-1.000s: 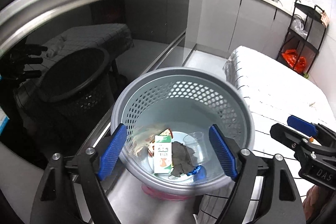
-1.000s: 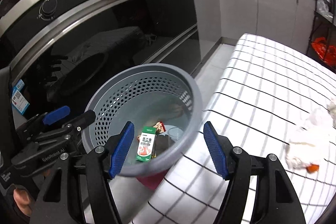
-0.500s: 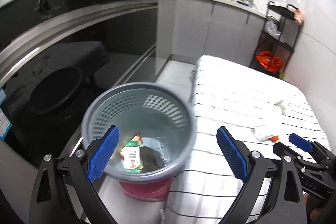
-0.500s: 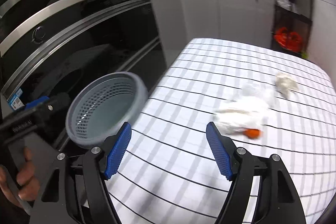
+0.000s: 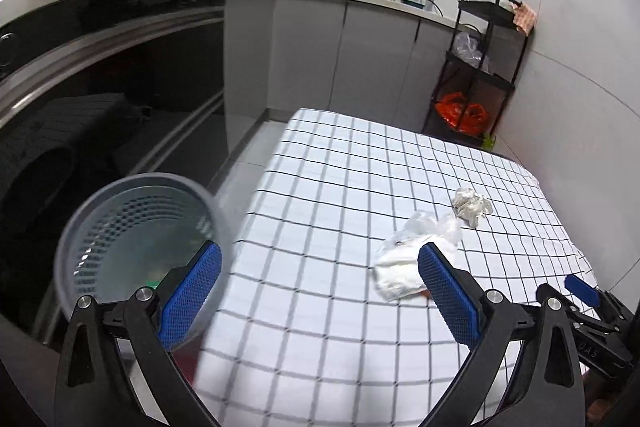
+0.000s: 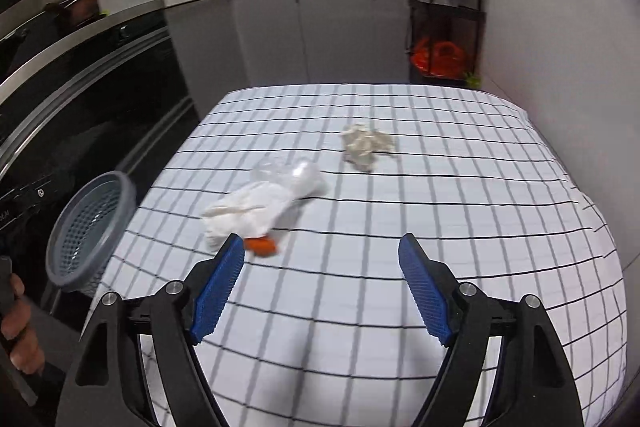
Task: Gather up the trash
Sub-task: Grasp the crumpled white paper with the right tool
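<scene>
Two scraps remain on the checked tabletop (image 6: 440, 211): a white wrapper bundle (image 6: 252, 207) and a crumpled wad (image 6: 366, 145) beyond it. Both the left gripper (image 5: 318, 291) and right gripper (image 6: 320, 287) gape wide and empty. Next, I judge, the right closes on the bundle, then carries it to the grey basket (image 5: 72, 239) off the tabletop's left edge

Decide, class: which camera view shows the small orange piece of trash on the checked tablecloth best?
The right wrist view. There the orange piece lies in plain sight beside the white wrapper, just ahead of the gripper's left finger. In the left wrist view only a sliver shows, hidden behind that gripper's right finger.
</scene>
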The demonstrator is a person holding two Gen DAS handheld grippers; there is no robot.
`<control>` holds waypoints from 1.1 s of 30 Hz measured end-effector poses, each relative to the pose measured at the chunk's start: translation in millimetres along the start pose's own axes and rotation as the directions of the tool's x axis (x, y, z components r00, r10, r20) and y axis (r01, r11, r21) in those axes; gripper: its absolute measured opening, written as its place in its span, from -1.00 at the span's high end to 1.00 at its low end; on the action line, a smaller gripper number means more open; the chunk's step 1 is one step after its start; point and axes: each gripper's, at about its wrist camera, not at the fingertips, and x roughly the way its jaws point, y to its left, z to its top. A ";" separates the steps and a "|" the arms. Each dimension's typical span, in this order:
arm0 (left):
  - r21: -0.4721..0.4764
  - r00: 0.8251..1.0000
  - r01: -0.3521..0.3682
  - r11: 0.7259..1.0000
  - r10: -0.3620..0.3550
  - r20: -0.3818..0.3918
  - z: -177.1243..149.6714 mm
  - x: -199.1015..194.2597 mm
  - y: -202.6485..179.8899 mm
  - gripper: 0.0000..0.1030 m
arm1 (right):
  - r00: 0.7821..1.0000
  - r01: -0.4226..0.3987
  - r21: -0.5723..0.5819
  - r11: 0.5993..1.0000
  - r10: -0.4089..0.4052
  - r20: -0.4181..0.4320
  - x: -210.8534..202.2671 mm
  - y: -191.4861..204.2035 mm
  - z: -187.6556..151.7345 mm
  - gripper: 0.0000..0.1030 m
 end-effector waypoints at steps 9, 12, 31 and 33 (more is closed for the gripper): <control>0.064 0.998 -0.017 0.998 0.020 -0.057 0.2 59.8 -37.4 -0.88 | 0.999 0.011 0.051 0.999 -0.010 -0.034 55.6 -32.3 29.7 -0.48; 0.064 0.997 -0.011 0.998 0.017 -0.081 -2.2 71.3 -37.0 -0.88 | 0.999 0.019 0.032 0.999 -0.018 -0.045 79.6 -29.8 39.8 -0.48; 0.099 0.991 -0.044 0.994 0.056 -0.124 -12.2 99.5 -32.7 -0.88 | 0.989 0.079 0.034 0.996 -0.074 -0.128 209.1 -25.8 91.8 -0.47; 0.104 0.990 -0.047 0.993 0.060 -0.126 -12.8 100.4 -32.4 -0.88 | 0.987 0.090 0.028 0.996 -0.085 -0.137 214.5 -23.5 92.6 -0.46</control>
